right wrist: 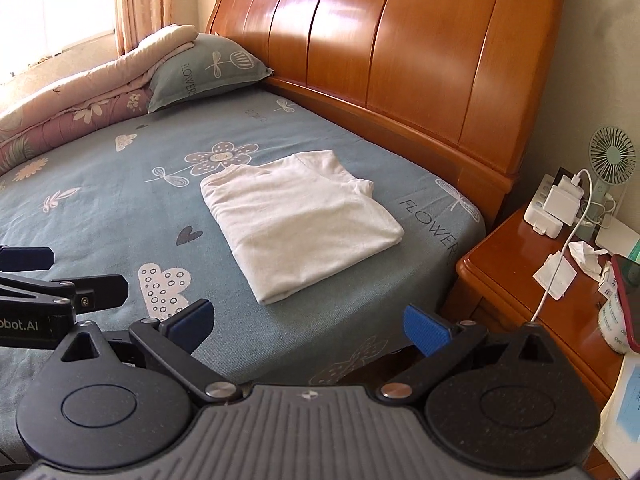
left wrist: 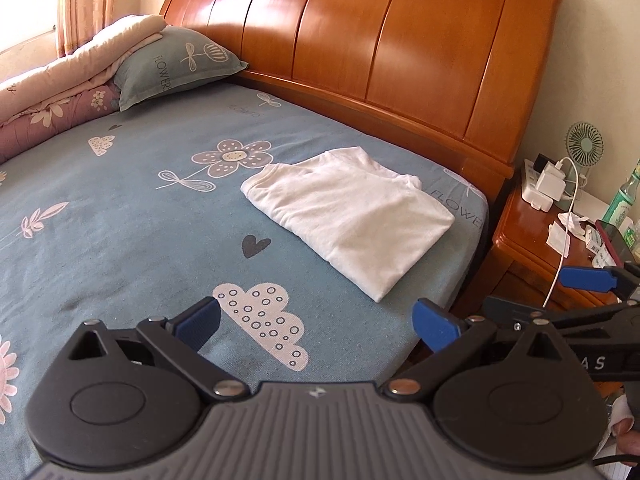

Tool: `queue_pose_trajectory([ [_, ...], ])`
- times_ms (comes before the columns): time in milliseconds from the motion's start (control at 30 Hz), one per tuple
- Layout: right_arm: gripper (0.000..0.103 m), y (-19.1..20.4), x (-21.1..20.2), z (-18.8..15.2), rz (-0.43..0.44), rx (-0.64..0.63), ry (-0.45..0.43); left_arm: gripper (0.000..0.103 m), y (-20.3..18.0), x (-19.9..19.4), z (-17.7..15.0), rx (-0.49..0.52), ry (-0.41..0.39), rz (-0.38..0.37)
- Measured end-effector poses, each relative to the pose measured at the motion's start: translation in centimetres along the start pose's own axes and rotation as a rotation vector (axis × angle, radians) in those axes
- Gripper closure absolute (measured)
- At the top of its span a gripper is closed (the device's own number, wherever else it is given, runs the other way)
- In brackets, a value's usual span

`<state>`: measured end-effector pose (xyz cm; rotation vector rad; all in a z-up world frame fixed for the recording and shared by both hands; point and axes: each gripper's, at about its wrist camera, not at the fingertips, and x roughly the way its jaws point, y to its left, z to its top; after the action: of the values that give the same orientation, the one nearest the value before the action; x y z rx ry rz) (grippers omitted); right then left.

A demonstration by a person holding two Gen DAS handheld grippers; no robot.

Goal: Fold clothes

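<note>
Both tongs hang wide apart w/ nothing in them, left gripper [left wrist: 316, 322] and right gripper [right wrist: 308, 322] side by side, well short of the white shirt [left wrist: 348, 216]. It lies folded into a neat rectangle on the blue bedsheet [left wrist: 120, 208] near the headboard [left wrist: 360, 48], so the fold looks about done, tho its far corner seems a bit rumpled. Plenty of open sheet to the left; bed edge and nightstand [right wrist: 516, 280] crowd the right.
</note>
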<state>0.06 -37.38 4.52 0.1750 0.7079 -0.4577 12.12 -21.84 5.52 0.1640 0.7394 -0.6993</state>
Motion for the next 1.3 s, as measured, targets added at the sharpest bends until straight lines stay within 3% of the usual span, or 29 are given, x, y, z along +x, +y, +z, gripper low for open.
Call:
queue_pose_trajectory([
  [1300, 0.0, -0.7, 0.9, 0.4, 0.001, 0.028, 0.026, 0.001, -0.7, 0.9, 0.2, 0.015, 0.047, 0.016],
])
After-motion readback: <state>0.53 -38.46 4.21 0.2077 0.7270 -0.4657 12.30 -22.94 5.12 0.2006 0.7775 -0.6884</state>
